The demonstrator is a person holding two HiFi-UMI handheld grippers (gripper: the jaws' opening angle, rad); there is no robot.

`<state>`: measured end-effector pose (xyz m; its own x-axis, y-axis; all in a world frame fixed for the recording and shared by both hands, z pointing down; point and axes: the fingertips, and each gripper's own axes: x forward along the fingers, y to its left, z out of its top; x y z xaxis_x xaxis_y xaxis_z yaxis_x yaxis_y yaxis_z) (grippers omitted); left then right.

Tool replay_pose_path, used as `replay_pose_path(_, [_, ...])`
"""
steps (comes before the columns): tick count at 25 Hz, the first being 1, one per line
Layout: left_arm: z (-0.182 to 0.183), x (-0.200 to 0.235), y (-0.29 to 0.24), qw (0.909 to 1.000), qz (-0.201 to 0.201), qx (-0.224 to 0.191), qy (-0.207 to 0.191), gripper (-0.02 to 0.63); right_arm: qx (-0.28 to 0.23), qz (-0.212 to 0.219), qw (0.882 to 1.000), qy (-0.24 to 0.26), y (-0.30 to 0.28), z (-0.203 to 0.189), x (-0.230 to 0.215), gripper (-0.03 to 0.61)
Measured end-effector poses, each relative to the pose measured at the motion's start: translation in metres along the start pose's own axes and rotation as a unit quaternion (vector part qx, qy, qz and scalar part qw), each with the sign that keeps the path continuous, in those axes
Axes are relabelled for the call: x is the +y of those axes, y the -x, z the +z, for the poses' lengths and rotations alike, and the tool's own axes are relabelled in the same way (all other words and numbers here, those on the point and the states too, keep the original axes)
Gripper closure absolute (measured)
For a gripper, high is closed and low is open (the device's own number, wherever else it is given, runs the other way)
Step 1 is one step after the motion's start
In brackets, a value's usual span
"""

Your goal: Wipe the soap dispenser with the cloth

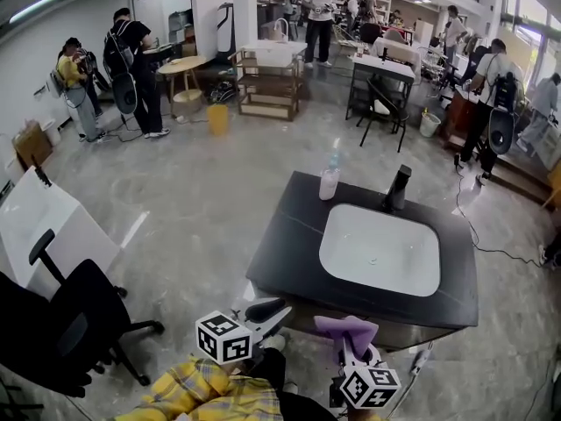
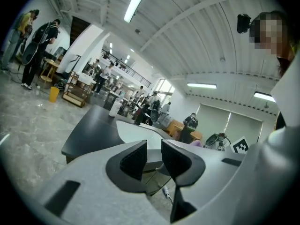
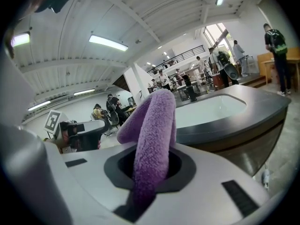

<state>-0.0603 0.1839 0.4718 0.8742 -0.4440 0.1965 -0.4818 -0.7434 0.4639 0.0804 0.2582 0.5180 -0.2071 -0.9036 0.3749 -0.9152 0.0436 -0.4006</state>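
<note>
Since no contact between cloth and bottle is seen, the wiping is judged not yet begun. Nothing is held by the left gripper: its ribbed black pads are parted by a narrow gap, through which only floor and the counter's near edge are seen. The translucent white plastic soap dispenser, a slim upright bottle with a pale pump top, is stood well ahead of both sets of fingertips, roughly in line with the space between the two grippers. The purple fleecy cloth is clamped between the closed fingers of the right gripper, and a thick folded loop is left standing up beyond the fingertips. The whole job is therefore judged to remain: the cloth is to be carried forward to the bottle and its sides rubbed, perhaps with the bottle steadied by the empty fingers.

The gripper bodies are moulded in smooth pale grey plastic. The matt black slab countertop is flat and square-edged. A glossy white basin of rounded-rectangular shape is sunk into it ahead of the right fingertips. A black angular tap is set beyond the basin, right of the dispenser.
</note>
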Motion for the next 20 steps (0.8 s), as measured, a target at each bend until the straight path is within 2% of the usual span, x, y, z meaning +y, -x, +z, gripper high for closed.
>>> replay_pose_path(3, [0.013, 0.010, -0.021, 0.9999, -0.012, 0.001, -0.009, 0.525, -0.004, -0.017, 1.000, -0.003, -0.009, 0.009, -0.012, 0.541])
replay_pose_path(7, [0.025, 0.028, -0.044, 0.9997, -0.023, 0.000, -0.002, 0.525, 0.000, -0.032, 0.999, -0.001, -0.031, 0.020, -0.022, 0.541])
replay_pose_path(20, [0.079, 0.118, -0.098, 0.9994, -0.033, -0.003, 0.010, 0.525, 0.012, -0.037, 0.999, 0.017, -0.140, 0.070, -0.022, 0.541])
